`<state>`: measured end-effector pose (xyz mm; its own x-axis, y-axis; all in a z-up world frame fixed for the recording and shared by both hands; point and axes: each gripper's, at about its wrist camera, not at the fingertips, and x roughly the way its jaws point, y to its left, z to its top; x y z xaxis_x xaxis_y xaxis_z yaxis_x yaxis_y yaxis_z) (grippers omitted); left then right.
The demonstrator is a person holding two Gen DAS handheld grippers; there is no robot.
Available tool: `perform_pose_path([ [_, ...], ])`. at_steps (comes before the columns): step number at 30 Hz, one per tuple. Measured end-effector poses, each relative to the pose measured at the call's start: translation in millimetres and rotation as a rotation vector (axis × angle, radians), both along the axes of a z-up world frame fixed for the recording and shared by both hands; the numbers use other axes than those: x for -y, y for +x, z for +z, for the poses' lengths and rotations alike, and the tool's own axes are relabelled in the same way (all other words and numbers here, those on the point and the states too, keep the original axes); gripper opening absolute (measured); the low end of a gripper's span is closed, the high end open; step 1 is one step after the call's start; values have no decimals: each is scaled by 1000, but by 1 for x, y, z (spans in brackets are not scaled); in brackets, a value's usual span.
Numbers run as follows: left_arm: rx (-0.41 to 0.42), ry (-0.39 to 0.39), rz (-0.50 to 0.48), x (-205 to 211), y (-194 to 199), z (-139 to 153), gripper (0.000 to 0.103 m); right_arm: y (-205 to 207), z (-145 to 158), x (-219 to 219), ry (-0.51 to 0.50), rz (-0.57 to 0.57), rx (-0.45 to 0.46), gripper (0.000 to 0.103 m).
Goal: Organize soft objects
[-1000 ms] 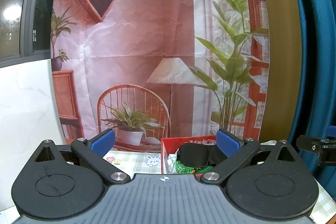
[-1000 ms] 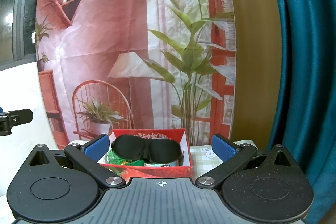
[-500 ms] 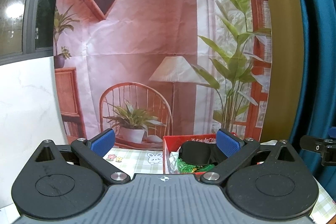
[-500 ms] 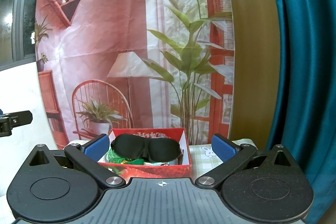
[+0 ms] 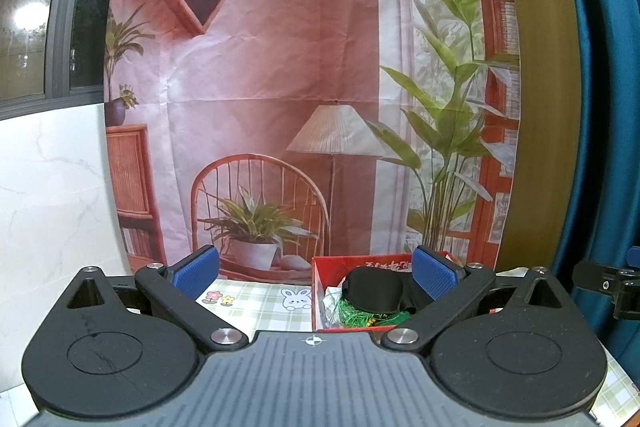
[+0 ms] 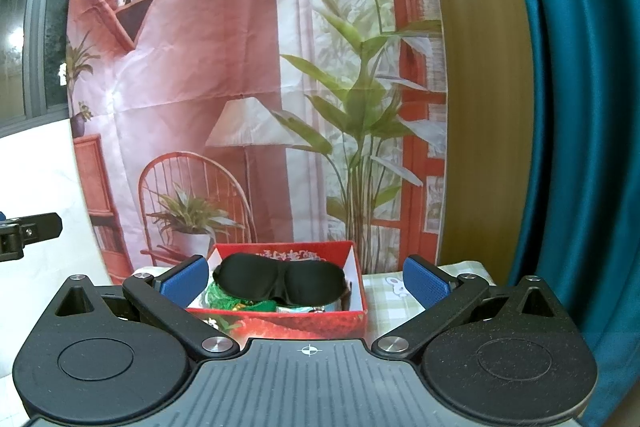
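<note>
A red box (image 6: 356,267) stands on the checked tablecloth. A black sleep mask (image 6: 280,279) lies on top of its contents, over a green fuzzy item (image 6: 224,297). My right gripper (image 6: 306,281) is open and empty, held back from the box, which shows between its blue pads. In the left wrist view the box (image 5: 320,291) sits to the right, with the mask (image 5: 374,291) and the green item (image 5: 356,315) inside. My left gripper (image 5: 316,271) is open and empty, also back from the box.
A printed backdrop (image 5: 280,87) of a room hangs right behind the table. A teal curtain (image 6: 580,107) hangs at the right. The checked tablecloth (image 5: 256,303) with rabbit prints lies left of the box. The other gripper shows at the frame edges (image 5: 608,283) (image 6: 24,231).
Both grippers have drifted only slightly; the left view has shifted a little so the box sits a bit lower. Both stay open and empty.
</note>
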<state>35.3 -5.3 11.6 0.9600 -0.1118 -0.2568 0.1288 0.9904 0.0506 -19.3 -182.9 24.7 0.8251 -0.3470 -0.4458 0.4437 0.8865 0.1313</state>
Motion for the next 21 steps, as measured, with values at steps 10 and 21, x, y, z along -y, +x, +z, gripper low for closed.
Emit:
perform_pose_path([
  [10, -4, -13, -3, -2, 0, 0, 103, 2, 0, -1, -3, 6, -4, 103],
  [21, 21, -36, -22, -4, -3, -1, 103, 3, 0, -2, -5, 16, -8, 103],
])
